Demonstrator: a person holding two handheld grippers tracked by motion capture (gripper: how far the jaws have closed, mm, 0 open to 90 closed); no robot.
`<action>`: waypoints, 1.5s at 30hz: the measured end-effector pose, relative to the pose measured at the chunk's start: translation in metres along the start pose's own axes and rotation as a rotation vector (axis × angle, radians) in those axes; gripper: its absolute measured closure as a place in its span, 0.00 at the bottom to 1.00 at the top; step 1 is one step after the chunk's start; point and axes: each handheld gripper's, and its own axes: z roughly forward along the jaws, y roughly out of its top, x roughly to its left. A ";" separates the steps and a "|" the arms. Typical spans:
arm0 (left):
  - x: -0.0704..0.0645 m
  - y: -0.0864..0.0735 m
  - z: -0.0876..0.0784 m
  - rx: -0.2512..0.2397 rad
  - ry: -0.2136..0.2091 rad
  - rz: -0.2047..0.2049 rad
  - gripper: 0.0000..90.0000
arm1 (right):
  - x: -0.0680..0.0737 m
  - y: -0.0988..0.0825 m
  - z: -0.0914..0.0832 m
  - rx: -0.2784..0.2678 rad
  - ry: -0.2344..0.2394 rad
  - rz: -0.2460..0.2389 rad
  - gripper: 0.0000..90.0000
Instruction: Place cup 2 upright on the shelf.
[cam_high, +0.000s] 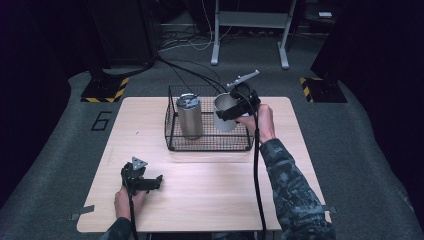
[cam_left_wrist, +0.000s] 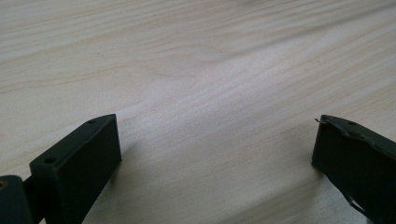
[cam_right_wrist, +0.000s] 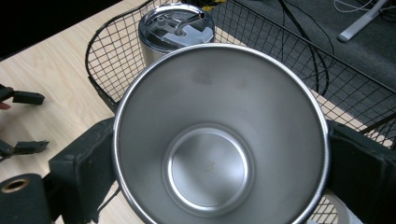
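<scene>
Pale wood tabletop (cam_high: 210, 190) on grey carpet, with dark equipment and cables behind. At its far side stands a black wire basket (cam_high: 172, 135) holding a lidded steel tumbler (cam_high: 190, 116). The right claw (cam_high: 234, 109) is clamped across an open steel cup (cam_right_wrist: 219, 149), jaws pressed to opposite sides of it near the rim, holding it over the basket's right half; whether its base touches the mesh I cannot tell. The left claw (cam_high: 150, 182) rests near the tabletop's front edge, jaws wide apart, empty. Smooth metal could slip or tilt in that grip, knocking the tumbler. A "6" (cam_high: 101, 120) is marked on the carpet; no brand is legible.
</scene>
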 end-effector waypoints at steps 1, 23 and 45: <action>0.000 0.000 0.000 0.000 0.000 0.001 0.01 | -0.001 0.001 0.003 0.004 -0.001 0.004 0.07; 0.001 0.000 0.000 0.007 -0.005 0.006 0.01 | -0.020 0.010 0.030 0.046 -0.022 0.029 0.07; 0.001 0.000 -0.001 0.015 -0.008 0.012 0.01 | -0.044 0.003 0.066 0.071 -0.045 0.110 0.07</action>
